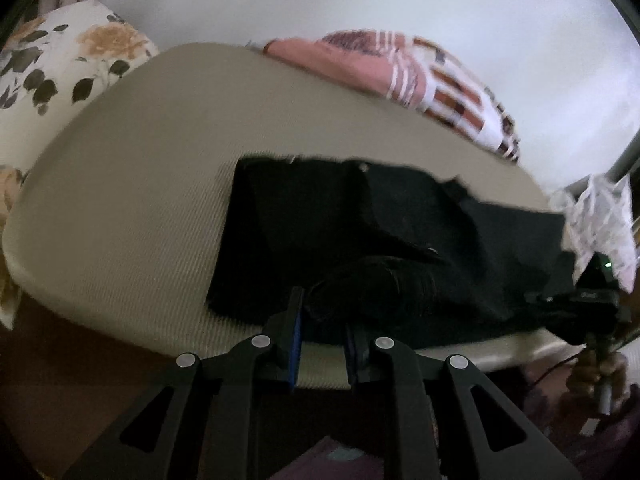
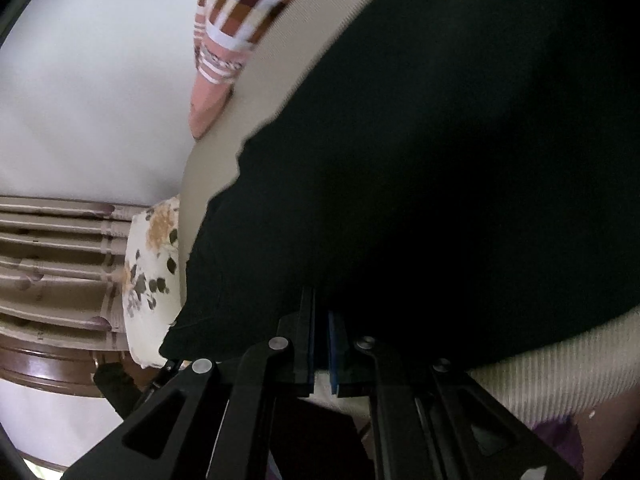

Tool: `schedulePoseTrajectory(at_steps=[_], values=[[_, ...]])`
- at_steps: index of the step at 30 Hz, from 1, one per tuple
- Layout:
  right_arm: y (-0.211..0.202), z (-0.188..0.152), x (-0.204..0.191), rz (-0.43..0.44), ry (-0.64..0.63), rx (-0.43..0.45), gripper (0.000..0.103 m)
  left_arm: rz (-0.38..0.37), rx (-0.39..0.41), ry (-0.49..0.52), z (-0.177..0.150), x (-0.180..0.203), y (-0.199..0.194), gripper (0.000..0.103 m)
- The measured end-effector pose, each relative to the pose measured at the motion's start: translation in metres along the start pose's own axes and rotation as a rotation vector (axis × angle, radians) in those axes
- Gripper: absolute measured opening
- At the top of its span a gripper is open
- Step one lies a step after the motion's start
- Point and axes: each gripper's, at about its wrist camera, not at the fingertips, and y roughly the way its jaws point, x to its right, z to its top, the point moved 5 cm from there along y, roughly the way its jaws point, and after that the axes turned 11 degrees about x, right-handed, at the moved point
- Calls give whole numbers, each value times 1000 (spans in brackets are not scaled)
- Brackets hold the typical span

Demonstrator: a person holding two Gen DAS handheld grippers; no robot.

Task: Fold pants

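A big white wall (image 1: 400, 20) fills the back of both views. In front of it is a wide beige counter with a ribbed cloth top (image 1: 132, 208). The black cloth pants (image 1: 360, 232) lie on this counter, toward its right side and near edge in the left wrist view. They are partly folded, with layers on top of each other and a bunched roll of cloth at the near edge.

A white pillow with orange flowers and dark leaves (image 1: 60, 64) sits past the far left end of the counter. A pink cloth with white and brown checks (image 1: 400, 76) lies along the far edge of the counter, apart from the pants. A white lacy cloth (image 1: 600, 220) hangs at the far right, close to the end of the pants.

The left gripper (image 1: 322, 332) is at the near edge of the counter. Its jaws are close together, and the bunched roll of the pants sits between them, pinched by the blue pads.

The right gripper (image 2: 322, 324) is right up against the pants, which fill most of the right wrist view. Its jaws are almost shut, with the edge of the black cloth running down between the blue pads, so they hold the pants.
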Motion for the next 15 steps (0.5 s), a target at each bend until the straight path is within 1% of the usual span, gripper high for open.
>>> schedulePoseTrajectory(at_steps=[2, 3, 5, 6, 7, 8, 9, 10, 11, 12, 14, 15], values=[[5, -10, 12, 15, 18, -20, 6, 38, -18, 23, -3, -1, 4, 19], [5, -10, 15, 29, 28, -15, 7, 60, -23, 30, -3, -1, 5, 20], [7, -10, 21, 100, 60, -18, 9, 110, -22, 45, -4, -1, 1, 23], [5, -8, 26, 137, 89, -14, 10, 149, -15, 55, -3, -1, -4, 30], [2, -6, 28, 177, 113, -7, 10, 193, -9, 66, -2, -2, -8, 42], [-2, -1, 31, 219, 132, 9, 10, 249, -2, 81, -1, 0, -15, 49], [-10, 7, 36, 229, 131, 51, 12, 269, 7, 88, 2, 0, -18, 59], [-18, 15, 40, 236, 125, 89, 13, 285, 26, 94, 5, 2, -23, 61], [-26, 22, 44, 260, 125, 126, 16, 287, 50, 98, 7, 6, -28, 61], [-34, 33, 51, 286, 131, 168, 22, 277, 69, 101, 10, 12, -32, 61], [-47, 52, 60, 301, 139, 233, 26, 274, 93, 111, 16, 22, -34, 62], [-52, 63, 67, 324, 153, 262, 26, 261, 101, 119, 19, 29, -32, 65]])
